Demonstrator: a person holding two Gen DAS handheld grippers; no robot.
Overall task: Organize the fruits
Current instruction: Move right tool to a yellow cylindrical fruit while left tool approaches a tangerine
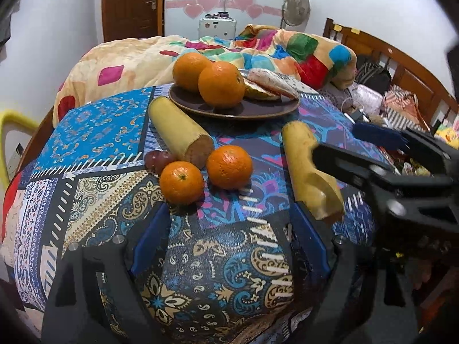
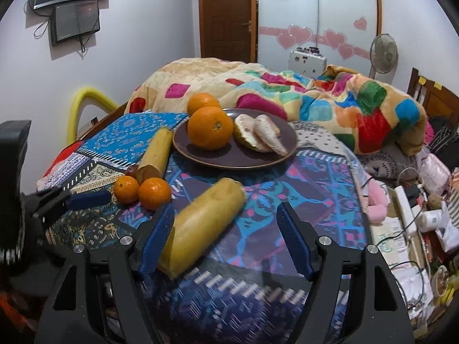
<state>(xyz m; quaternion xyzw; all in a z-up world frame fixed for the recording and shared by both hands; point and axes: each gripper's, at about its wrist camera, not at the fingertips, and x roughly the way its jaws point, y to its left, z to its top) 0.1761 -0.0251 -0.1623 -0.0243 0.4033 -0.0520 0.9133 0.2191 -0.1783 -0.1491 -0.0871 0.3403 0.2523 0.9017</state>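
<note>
A brown plate holds two oranges and peeled citrus segments. Two small oranges lie on the patterned cloth beside a yellow sugarcane-like piece and reddish grapes. A second yellow piece lies nearer. My right gripper is open around this piece, its left pad next to it. My left gripper is open and empty, just before the small oranges.
The patterned cloth covers a table. A bed with a colourful blanket lies behind. Clutter of boxes and cables sits to the right. A yellow chair back stands at the left.
</note>
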